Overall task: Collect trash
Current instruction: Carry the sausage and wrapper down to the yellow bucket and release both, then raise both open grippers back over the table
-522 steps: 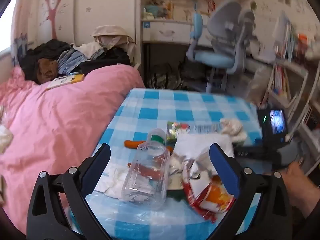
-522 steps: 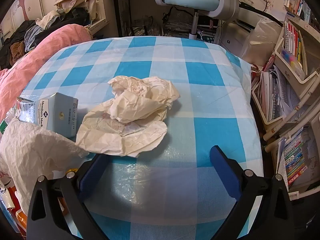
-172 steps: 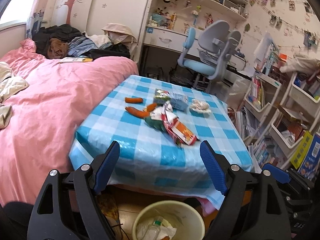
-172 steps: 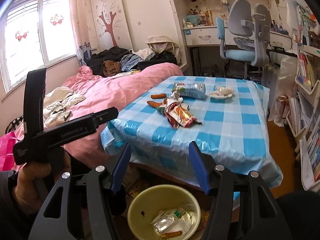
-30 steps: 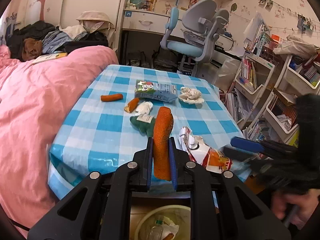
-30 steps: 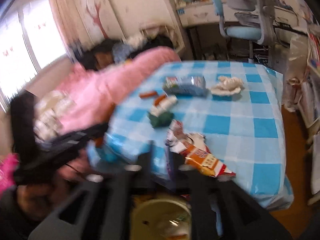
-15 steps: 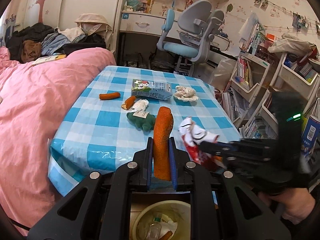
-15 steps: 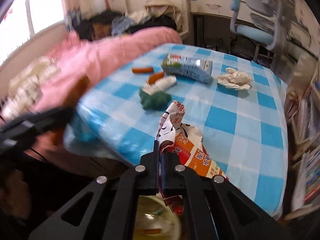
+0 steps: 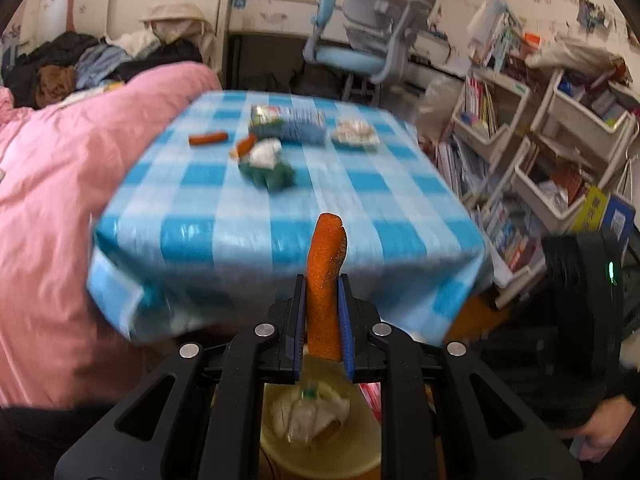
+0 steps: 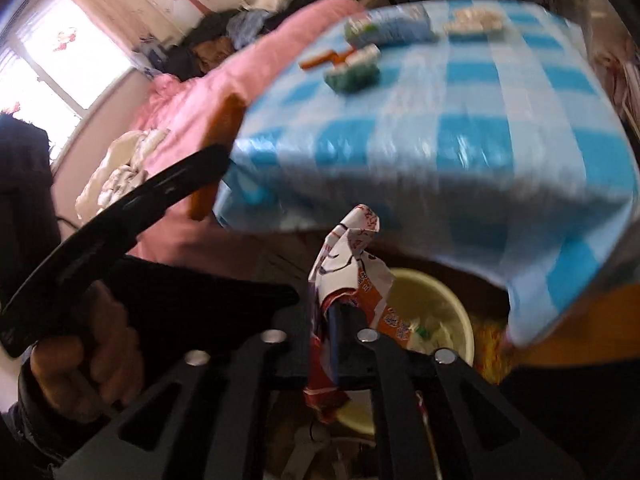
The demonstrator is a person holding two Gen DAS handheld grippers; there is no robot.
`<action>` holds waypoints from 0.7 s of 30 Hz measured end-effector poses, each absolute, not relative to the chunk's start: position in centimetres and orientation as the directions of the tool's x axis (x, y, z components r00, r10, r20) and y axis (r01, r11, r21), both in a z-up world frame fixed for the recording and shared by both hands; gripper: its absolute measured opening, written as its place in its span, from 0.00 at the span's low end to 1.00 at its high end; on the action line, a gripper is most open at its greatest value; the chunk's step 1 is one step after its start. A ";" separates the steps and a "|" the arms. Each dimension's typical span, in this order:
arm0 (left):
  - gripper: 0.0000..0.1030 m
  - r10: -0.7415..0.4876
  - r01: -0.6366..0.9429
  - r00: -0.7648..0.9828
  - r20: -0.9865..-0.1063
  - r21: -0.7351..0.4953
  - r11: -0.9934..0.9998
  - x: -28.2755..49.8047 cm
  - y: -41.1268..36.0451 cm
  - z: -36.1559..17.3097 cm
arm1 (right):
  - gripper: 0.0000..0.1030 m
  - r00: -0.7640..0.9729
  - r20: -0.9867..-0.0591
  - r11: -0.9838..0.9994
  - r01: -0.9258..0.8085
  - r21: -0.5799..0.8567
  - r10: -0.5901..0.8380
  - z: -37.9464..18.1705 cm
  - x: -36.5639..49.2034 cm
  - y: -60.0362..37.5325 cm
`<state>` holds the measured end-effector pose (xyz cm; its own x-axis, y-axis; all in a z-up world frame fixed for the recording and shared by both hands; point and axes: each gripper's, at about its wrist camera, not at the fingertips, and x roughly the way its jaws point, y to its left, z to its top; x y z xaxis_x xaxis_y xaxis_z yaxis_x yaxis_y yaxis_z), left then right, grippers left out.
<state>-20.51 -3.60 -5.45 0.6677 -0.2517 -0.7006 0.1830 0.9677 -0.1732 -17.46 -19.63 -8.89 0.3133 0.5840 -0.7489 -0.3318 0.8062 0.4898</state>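
My left gripper [image 9: 322, 316] is shut on an orange carrot [image 9: 325, 276] and holds it upright above the yellow trash bin [image 9: 360, 452]. My right gripper [image 10: 325, 320] is shut on a crumpled red, white and orange snack bag [image 10: 354, 276] just above the same bin [image 10: 448, 304]. The bin holds tissue and a clear bottle. On the blue checked table [image 9: 360, 208] lie two more carrots [image 9: 208, 138], a green lump with white tissue [image 9: 267, 168], a blue packet [image 9: 288, 124] and a crumpled paper [image 9: 355, 132]. The left gripper shows in the right wrist view [image 10: 132, 216].
A pink bed [image 9: 56, 184] lies left of the table. A blue desk chair [image 9: 360, 56] stands behind it. Shelves and bins of books [image 9: 540, 152] line the right side. The right hand tool [image 9: 584, 300] is at the lower right.
Both grippers have pulled back off the table and dropped toward the bin, each keeping its load. The snack bag has left the table.
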 end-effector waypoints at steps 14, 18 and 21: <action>0.46 -0.255 0.227 0.558 -0.789 -0.150 0.962 -23.8 -5.6 -8.3 | 0.50 0.441 -0.720 0.843 -0.326 0.428 0.536 -6.6 -17.6 -21.0; 0.59 -0.225 0.201 0.611 -0.759 -0.126 0.971 -23.4 -5.3 -7.5 | 0.57 0.492 -0.716 0.866 -0.338 0.368 0.496 -5.6 -17.0 -21.2; 0.75 -0.191 0.172 0.660 -0.726 -0.101 0.980 -22.5 -5.1 -6.4 | 0.67 0.543 -0.711 0.891 -0.347 0.294 0.446 -4.7 -15.4 -21.2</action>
<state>-22.47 -5.08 -6.45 0.6602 -0.1911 -0.7263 0.1724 0.9798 -0.1011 -15.41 -21.21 -4.67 0.5432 0.4460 -0.7113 -0.3467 0.8908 0.2938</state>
